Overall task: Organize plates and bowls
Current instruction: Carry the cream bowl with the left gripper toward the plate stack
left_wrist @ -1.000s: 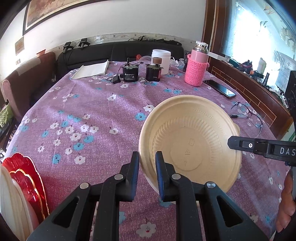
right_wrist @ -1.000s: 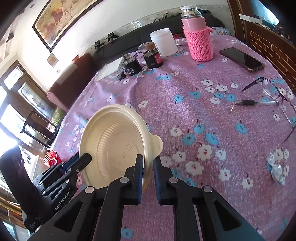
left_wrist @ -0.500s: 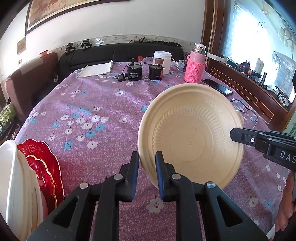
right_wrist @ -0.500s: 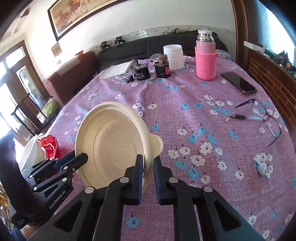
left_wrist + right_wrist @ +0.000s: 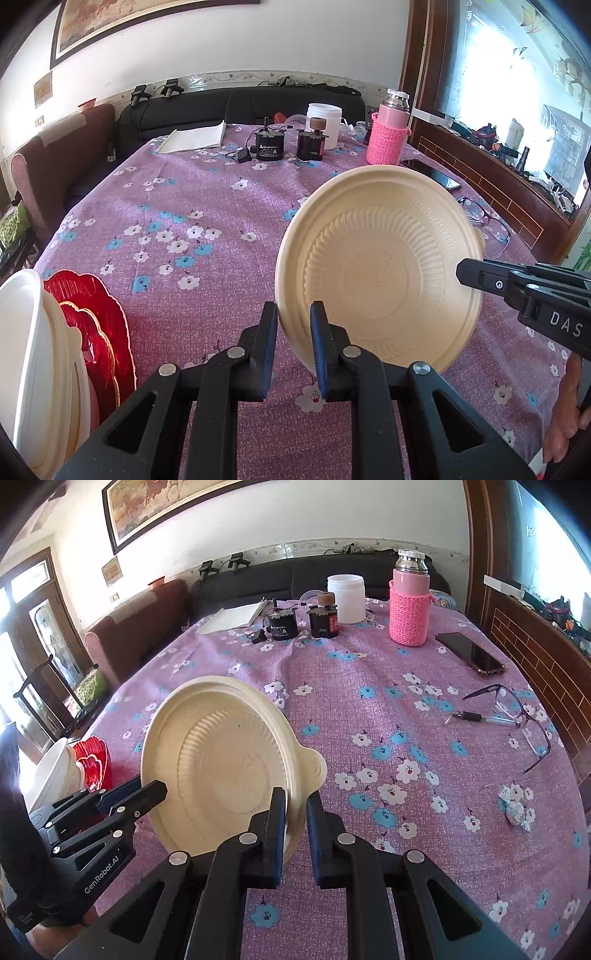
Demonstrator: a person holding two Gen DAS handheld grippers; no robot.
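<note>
A cream ribbed bowl (image 5: 380,266) with a tab handle (image 5: 314,768) hangs tilted on edge above the purple flowered tablecloth (image 5: 192,206), its inside facing the cameras. My left gripper (image 5: 293,325) is shut on the bowl's near left rim. My right gripper (image 5: 295,808) is shut on the cream bowl (image 5: 221,753) at its right rim, beside the tab. Each gripper shows in the other's view: the right gripper (image 5: 480,275), the left gripper (image 5: 147,794). At the table's near left edge stand red scalloped plates (image 5: 99,314) and white bowls (image 5: 26,350) on edge.
At the far end stand a pink knitted flask (image 5: 408,613), a white jar (image 5: 345,598), two black devices (image 5: 282,626) and a notebook (image 5: 236,616). A phone (image 5: 469,653), glasses (image 5: 517,716), a pen (image 5: 480,718) and a crumpled wrapper (image 5: 515,808) lie on the right.
Both grippers have carried the cream bowl toward the near left and tipped it more upright. The red plates and white bowls have come further into view.
</note>
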